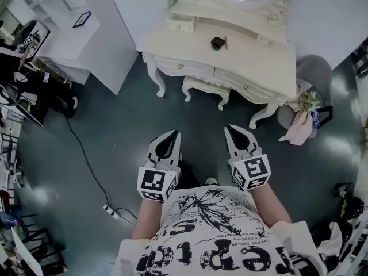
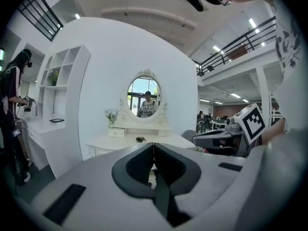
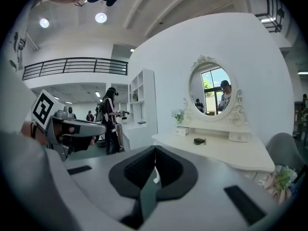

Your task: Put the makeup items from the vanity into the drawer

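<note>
Well short of the white vanity (image 1: 253,56), the left gripper (image 1: 174,134) points toward it, jaws pressed together on nothing. Near the middle of the vanity's top lies a small dark makeup case (image 1: 217,42), with a thin stick-like item (image 1: 225,41) just beside it. The right gripper (image 1: 229,129), also well apart from the vanity, is closed and empty. The vanity's front drawers (image 1: 179,66) are shut.

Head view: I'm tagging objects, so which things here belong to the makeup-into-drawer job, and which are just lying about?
Job: vanity, dark makeup item on it, vanity drawers, left gripper, right gripper.
Lying about: stool, grey chair, power strip, shelf unit.
</note>
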Demonstrator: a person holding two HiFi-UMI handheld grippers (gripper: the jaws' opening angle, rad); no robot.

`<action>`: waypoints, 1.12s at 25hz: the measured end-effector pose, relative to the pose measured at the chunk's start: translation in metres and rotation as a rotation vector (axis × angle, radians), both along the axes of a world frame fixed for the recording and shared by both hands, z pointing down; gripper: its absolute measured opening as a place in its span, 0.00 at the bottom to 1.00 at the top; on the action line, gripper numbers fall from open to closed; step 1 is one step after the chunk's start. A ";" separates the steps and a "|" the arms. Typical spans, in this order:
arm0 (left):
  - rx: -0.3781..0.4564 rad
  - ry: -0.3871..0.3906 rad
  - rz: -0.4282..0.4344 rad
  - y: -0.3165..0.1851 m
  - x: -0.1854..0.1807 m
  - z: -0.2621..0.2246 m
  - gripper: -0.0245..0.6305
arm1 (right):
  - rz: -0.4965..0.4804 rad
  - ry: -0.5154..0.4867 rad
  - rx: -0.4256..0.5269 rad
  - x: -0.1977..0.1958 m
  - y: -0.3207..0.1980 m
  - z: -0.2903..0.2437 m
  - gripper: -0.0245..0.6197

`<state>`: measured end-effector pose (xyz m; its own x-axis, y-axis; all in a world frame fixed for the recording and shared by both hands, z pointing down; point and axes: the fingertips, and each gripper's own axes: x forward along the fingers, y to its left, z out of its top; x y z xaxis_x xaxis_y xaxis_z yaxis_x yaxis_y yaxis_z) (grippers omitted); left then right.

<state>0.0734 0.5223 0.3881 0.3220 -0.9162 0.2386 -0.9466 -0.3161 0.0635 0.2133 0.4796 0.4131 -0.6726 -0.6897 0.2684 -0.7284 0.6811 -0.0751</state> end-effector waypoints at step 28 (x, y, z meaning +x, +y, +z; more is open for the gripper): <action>-0.015 0.008 0.066 -0.267 -0.205 0.010 0.07 | 0.119 0.116 0.011 -0.180 -0.257 0.008 0.07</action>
<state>-0.1318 0.2549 0.3976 0.3834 -0.8892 0.2496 -0.9232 -0.3767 0.0762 0.0329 0.2223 0.4209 -0.5507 -0.7661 0.3314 -0.8075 0.5895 0.0209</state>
